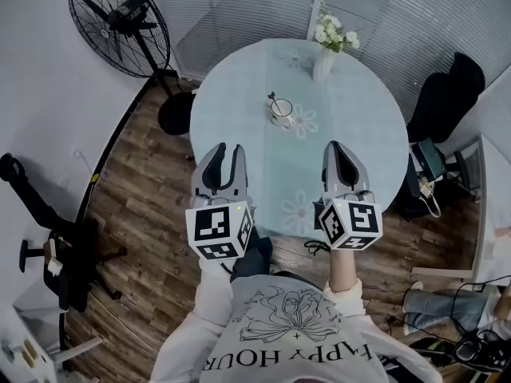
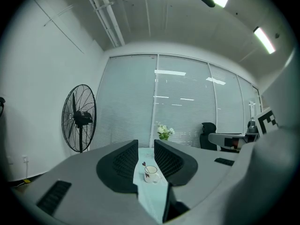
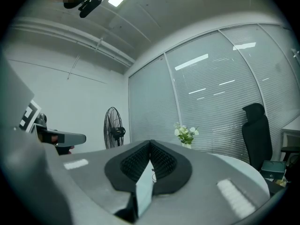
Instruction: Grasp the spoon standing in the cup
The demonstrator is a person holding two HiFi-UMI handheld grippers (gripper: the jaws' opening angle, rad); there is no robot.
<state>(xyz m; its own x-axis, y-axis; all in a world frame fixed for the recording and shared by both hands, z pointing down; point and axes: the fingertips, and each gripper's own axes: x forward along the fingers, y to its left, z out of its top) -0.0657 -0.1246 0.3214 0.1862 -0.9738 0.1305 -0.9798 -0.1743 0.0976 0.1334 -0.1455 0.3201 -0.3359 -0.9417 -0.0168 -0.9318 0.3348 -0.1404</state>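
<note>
A round, pale blue-green counter [image 1: 239,110] with faint flower prints carries a white cup [image 1: 281,112] near its middle, with a spoon [image 1: 273,99] standing in it. A pale vase [image 1: 323,64] of white flowers [image 1: 335,33] stands by the far edge, well apart from the cup.
</note>
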